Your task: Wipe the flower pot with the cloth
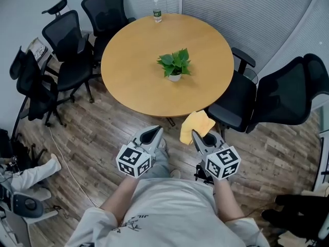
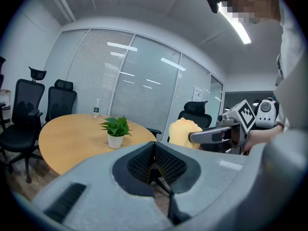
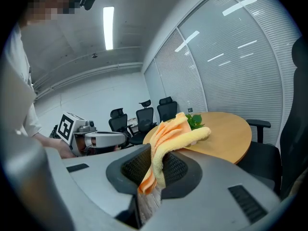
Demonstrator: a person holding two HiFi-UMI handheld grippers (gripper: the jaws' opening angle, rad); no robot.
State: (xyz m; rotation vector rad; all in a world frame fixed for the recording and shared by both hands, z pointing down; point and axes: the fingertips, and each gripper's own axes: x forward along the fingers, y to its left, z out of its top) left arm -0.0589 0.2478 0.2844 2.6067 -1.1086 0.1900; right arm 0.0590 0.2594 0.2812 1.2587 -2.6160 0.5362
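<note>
- step in hand: the approach. wiping has not begun, and both grippers hang over the floor just off the near edge of the counter [image 1: 134, 60], well apart from the flower pot [image 1: 175, 77].
- the right gripper [image 1: 197, 135] has its fingers [image 3: 178, 171] clamped on a yellow cloth [image 3: 169, 133]. the cloth is pinched at one part, with most of it flopping forward past the tips and a corner hanging below.
- the left gripper [image 1: 154, 133] has its fingers [image 2: 172, 166] pressed together with nothing between them.
- the flower pot is small, white and upright, near the middle of the round wooden counter. leafy green stems spread over its rim. a bottle [image 1: 157, 12] stands at the far rim, well apart.
- next move, as i judge it: carry the cloth across the counter and bring it against the pot's side, coming in low under the leaves.
- the pot looks light and may slide, so the left fingers would probably have to open and steady it.
</note>
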